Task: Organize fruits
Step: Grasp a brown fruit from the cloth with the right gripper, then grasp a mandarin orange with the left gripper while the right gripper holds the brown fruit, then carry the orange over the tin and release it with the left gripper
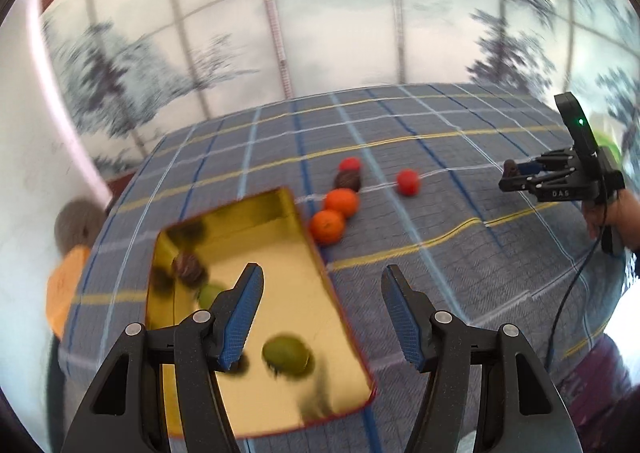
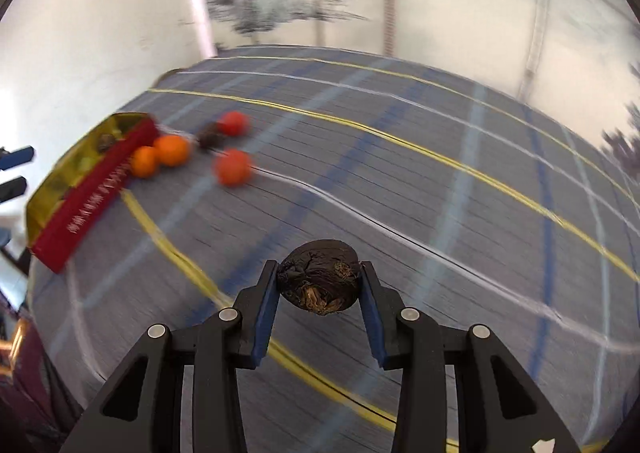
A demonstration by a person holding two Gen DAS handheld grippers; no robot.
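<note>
Right gripper point(image 2: 319, 289) is clamping a dark fruit point(image 2: 319, 278); it should be carrying it level toward the tray point(image 2: 60, 189), frame left. Left gripper point(image 1: 322, 313) is hanging apart, empty.

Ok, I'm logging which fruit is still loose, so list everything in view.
gold box: one, gold inside, red outside, on the cloth
green fruits: two, in the box
dark fruit in box: one, brown, far end
oranges: two, beside the box
red fruits: two, on the cloth
dark fruit on cloth: one, behind the oranges
held dark fruit: one, between the right pads
tablecloth: one, blue-grey plaid
left gripper: open, above the box
right gripper: shut on the fruit
</note>
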